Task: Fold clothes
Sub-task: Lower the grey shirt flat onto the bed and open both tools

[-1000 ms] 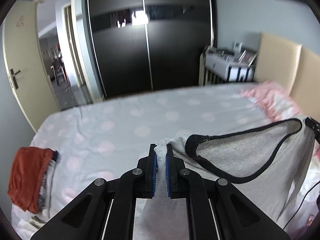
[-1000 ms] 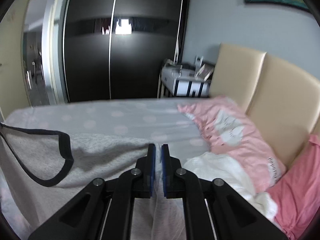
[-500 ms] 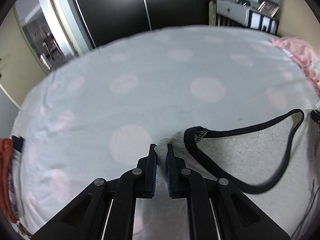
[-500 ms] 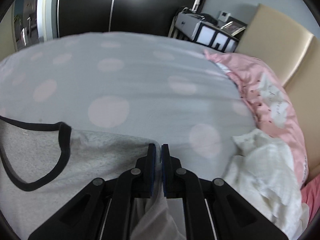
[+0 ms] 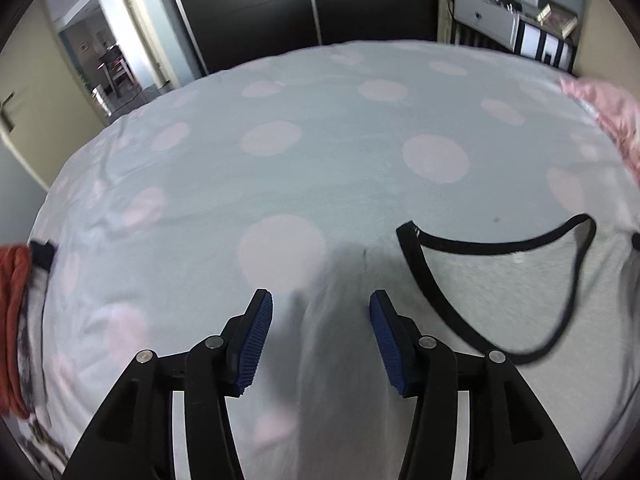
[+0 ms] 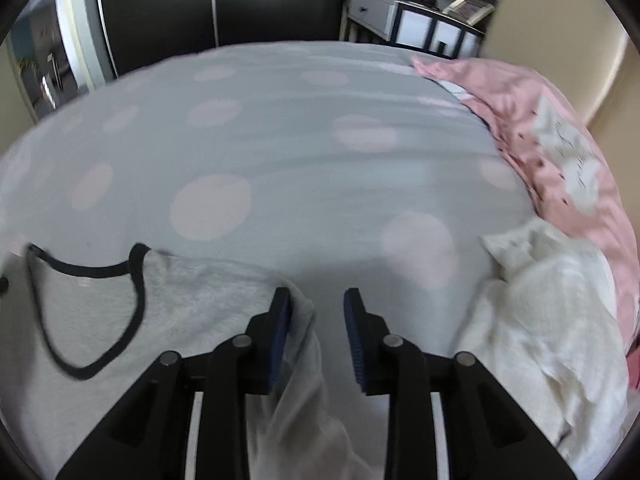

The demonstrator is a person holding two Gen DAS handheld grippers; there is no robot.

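On bed [image 5: 280,168], grey top [image 5: 500,292] lies spread flat, neckline at 12, unfolded. Left gripper [image 5: 321,322] and right gripper [image 6: 316,318] both gape, holding nothing. White garment [image 6: 540,320] at 3 also unfolded.

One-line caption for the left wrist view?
Open left gripper above a grey top lying on the spotted bedsheet.

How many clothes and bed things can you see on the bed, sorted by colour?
Grey: 1, the grey top with black trim, lying between the open left gripper and open right gripper.
White: 1, the white garment.
Pink: 1, the pink bedding.
Orange-red: 1, the orange garment at the bed's edge.
Total: 4.
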